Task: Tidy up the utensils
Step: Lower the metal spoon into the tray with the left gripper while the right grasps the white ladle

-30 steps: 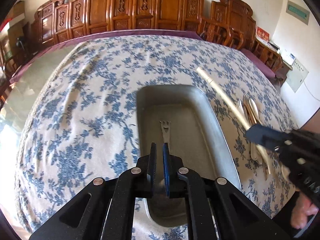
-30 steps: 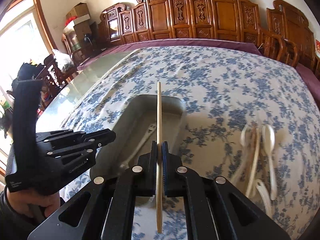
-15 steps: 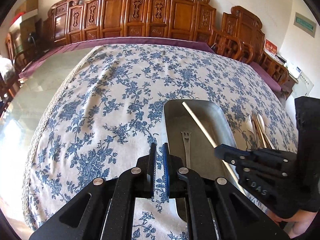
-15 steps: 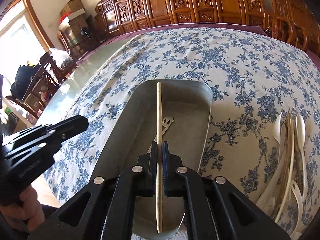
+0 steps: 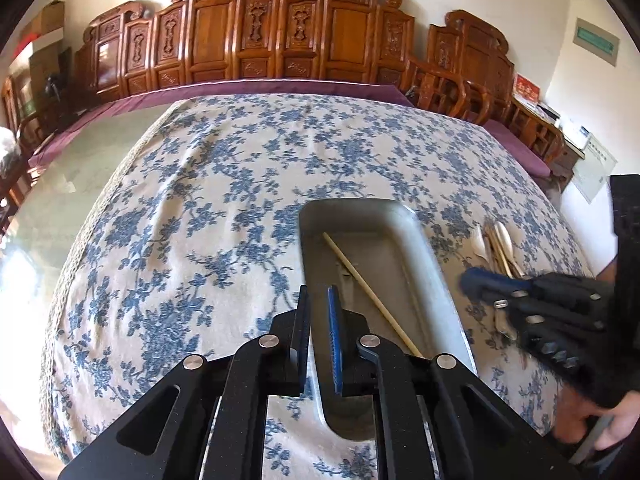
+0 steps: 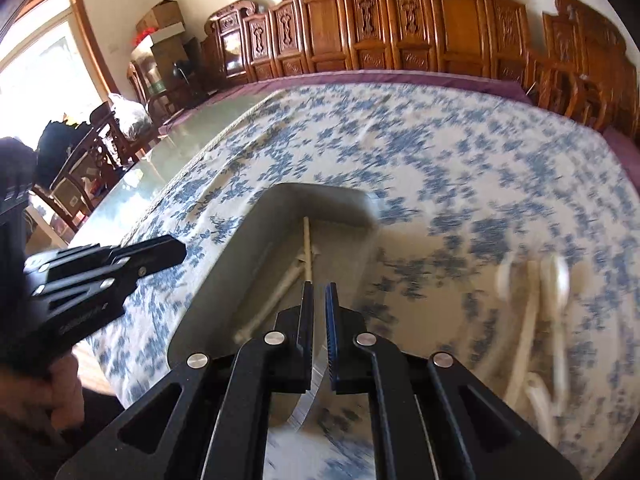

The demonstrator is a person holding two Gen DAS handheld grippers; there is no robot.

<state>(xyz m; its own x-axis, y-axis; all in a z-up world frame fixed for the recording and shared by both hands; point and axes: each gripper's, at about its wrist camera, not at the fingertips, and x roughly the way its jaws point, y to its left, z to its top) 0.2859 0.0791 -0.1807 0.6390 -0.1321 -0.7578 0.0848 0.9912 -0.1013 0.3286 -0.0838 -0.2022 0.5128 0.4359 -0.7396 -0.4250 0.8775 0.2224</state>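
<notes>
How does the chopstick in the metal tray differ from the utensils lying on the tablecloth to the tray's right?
The chopstick lies inside the tray, slanted along its floor; the utensils lie outside it on the tablecloth. The chopstick is one thin plain stick, while the utensils are a bunch that includes white spoons. Both lie flat, and nothing grips either.
</notes>
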